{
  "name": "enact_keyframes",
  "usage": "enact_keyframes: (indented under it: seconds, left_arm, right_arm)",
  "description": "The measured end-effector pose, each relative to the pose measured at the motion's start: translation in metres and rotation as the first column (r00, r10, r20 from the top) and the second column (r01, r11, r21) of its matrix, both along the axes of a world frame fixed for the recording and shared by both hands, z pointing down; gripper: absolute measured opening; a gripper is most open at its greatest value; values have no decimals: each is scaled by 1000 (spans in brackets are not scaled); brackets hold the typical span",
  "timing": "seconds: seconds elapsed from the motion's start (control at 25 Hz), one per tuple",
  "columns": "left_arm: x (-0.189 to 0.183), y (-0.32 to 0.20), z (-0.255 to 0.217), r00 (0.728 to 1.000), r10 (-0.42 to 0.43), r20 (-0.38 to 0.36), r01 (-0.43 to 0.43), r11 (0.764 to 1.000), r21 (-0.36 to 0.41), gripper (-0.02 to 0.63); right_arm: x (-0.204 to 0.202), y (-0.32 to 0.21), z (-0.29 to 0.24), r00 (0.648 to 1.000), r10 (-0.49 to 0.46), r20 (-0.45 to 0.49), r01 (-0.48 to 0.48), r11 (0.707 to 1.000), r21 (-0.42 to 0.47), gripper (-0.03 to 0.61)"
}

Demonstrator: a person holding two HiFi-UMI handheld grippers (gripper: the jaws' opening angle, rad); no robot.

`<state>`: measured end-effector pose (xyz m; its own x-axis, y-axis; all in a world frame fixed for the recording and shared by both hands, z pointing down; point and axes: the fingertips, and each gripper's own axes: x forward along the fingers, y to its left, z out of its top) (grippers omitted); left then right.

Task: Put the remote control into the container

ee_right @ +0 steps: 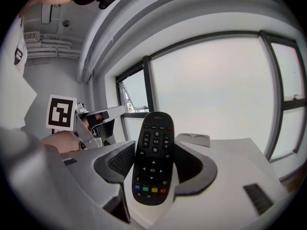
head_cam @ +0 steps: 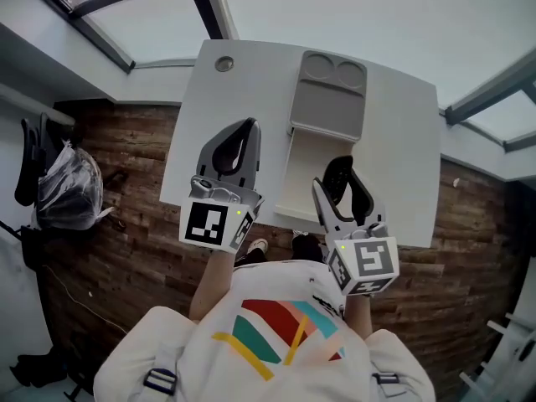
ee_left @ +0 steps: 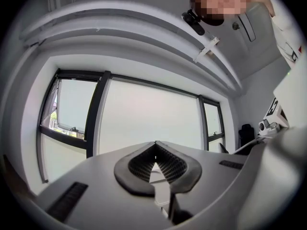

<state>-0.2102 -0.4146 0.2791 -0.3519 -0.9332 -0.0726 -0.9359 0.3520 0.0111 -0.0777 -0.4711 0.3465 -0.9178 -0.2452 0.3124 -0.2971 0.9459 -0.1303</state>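
A black remote control (ee_right: 154, 152) with coloured buttons stands upright between the pads of my right gripper (ee_right: 154, 169), which is shut on its lower half. In the head view, that right gripper (head_cam: 342, 181) hovers over the near end of the container (head_cam: 306, 193), a cream tray whose grey lid (head_cam: 329, 99) lies open beyond it. The remote (head_cam: 337, 176) shows there as a dark shape between the fingers. My left gripper (head_cam: 243, 141) hangs over the table to the container's left. Its pads (ee_left: 139, 169) meet at the tips, shut on nothing.
The white table (head_cam: 402, 149) has a round grommet (head_cam: 224, 64) at its far left corner. Wooden floor (head_cam: 126, 199) lies to both sides, with a dark bag (head_cam: 67, 187) at the left. Large windows (ee_left: 144, 116) stand beyond the table.
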Motion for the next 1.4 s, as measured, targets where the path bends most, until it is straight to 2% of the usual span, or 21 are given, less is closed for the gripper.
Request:
enact_keyframes:
  seconds: [0.16,0.36,0.56,0.72,0.88,1.2,1.4]
  left_arm:
    - [7,-20,-6,997,-56,51,58,998,-33,8]
    - [9,-30,9,995,-71,62,78,990,-118,8]
    - [4,-52,16,999,-23,50,29,992,-123,8]
    - [-3,-65,8,997,7,72,0,996,-90,8]
    - [-7,-70,18,998,31,51,-26,995,-97,8]
    - [-31,-65,37,999,11,35,-7,992,-124,8]
    - [-43,-56,63,1000,-11,22,14,990,-138,8]
  right_arm:
    - [-12,-29,10,997,-74,-20,74,997,-15,256]
    - [-17,-47,26,995,-88,-38,85,994,-74,256]
    - [-17,-53,31,997,-52,-61,46,994,-94,256]
    - [-22,-58,29,997,-33,-66,28,996,-81,256]
    - [-28,-56,37,995,-23,-100,15,996,-83,256]
    - [-42,-51,74,974,-45,-222,22,994,-103,256]
    - [-53,-41,120,954,-67,-292,10,981,-193,256]
